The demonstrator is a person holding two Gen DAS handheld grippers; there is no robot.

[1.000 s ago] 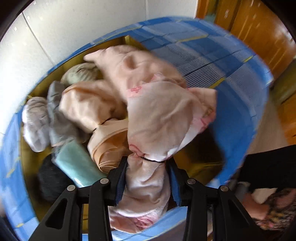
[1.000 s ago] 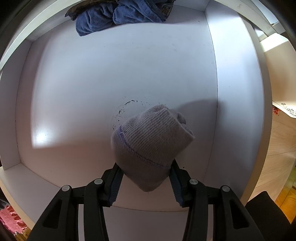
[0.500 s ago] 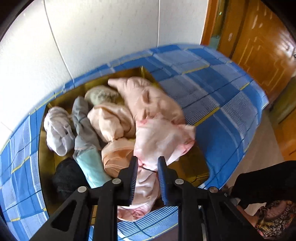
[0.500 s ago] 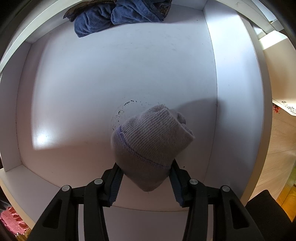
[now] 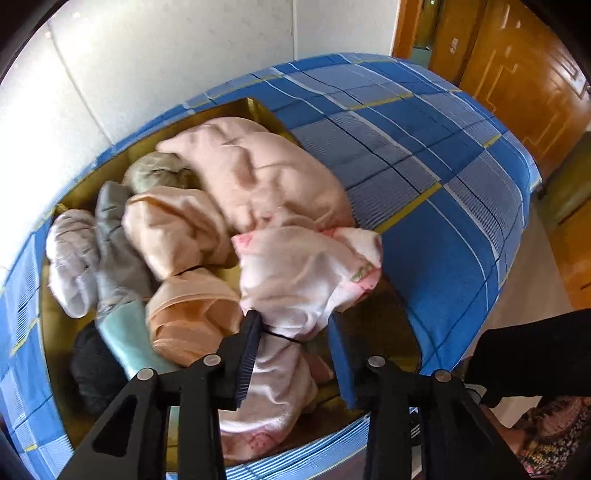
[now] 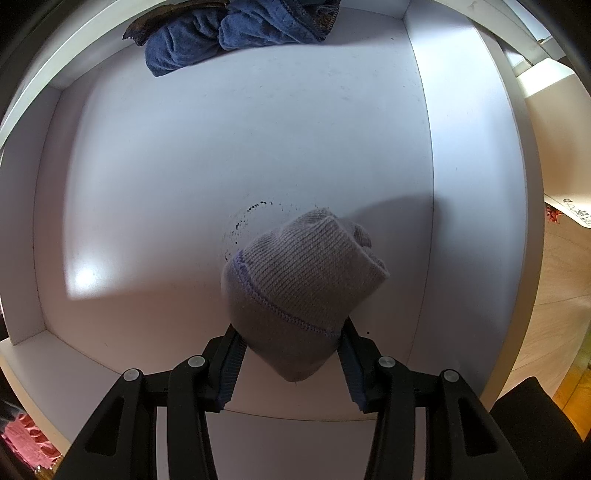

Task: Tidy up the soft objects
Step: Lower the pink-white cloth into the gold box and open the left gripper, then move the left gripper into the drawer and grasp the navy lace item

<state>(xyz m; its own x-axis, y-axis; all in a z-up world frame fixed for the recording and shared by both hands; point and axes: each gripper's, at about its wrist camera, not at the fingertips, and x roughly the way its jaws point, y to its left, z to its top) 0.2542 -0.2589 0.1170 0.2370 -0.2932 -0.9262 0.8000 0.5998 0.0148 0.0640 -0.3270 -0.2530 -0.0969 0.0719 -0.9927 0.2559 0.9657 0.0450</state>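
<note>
In the left wrist view a gold-lined box (image 5: 236, 110) on a blue checked bed holds several soft garments: a large pink one (image 5: 258, 173), a peach one (image 5: 173, 229), grey and white ones at the left. A pale pink cloth with pink trim (image 5: 306, 269) lies between the jaws of my left gripper (image 5: 295, 325), which stand apart around it. In the right wrist view my right gripper (image 6: 291, 339) is shut on a folded grey knit hat (image 6: 303, 280) above a white shelf floor (image 6: 184, 184).
A blue denim garment (image 6: 236, 33) lies at the back of the white shelf, which has side walls left and right. The blue checked bedspread (image 5: 424, 158) stretches right of the box. Wooden doors (image 5: 517, 74) stand behind it. A white wall is at the left.
The left gripper's jaws, nearly closed on the pink cloth half a second ago, now stand wide apart, and the view has pulled back from the box. The right gripper and hat have not moved.
</note>
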